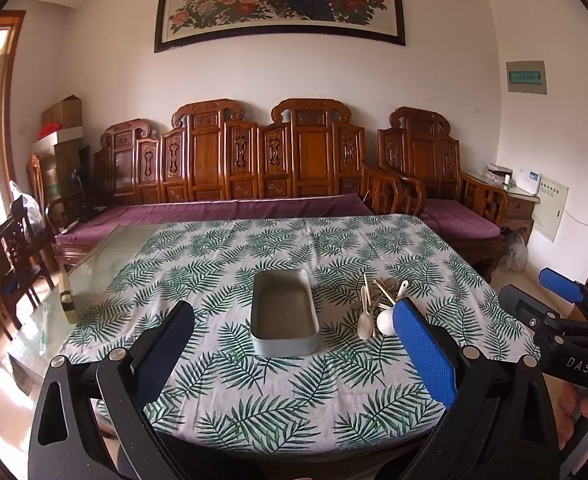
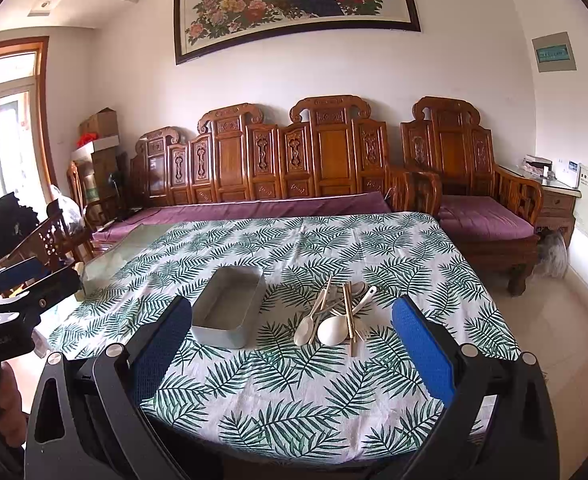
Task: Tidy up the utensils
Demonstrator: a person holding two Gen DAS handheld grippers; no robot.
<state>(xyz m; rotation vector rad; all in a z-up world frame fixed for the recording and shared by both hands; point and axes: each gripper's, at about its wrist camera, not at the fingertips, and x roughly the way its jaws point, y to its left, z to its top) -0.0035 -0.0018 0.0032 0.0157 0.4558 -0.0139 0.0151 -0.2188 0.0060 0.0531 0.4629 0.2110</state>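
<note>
A grey rectangular metal tin (image 1: pixel 284 312) stands empty on the leaf-print tablecloth; it also shows in the right wrist view (image 2: pixel 230 308). To its right lies a pile of utensils (image 2: pixel 340 316): white spoons, wooden chopsticks and metal pieces, also in the left wrist view (image 1: pixel 376 306). My left gripper (image 1: pixel 294 352) is open and empty, held above the table's near part, in front of the tin. My right gripper (image 2: pixel 290 344) is open and empty, in front of the tin and the pile.
The tablecloth (image 2: pixel 294 380) covers a glass-topped table; bare glass (image 1: pixel 94 268) shows at the left. A carved wooden sofa (image 1: pixel 254 168) stands behind the table. Wooden chairs (image 1: pixel 10 264) stand to the left. A brush (image 1: pixel 67 296) lies on the glass.
</note>
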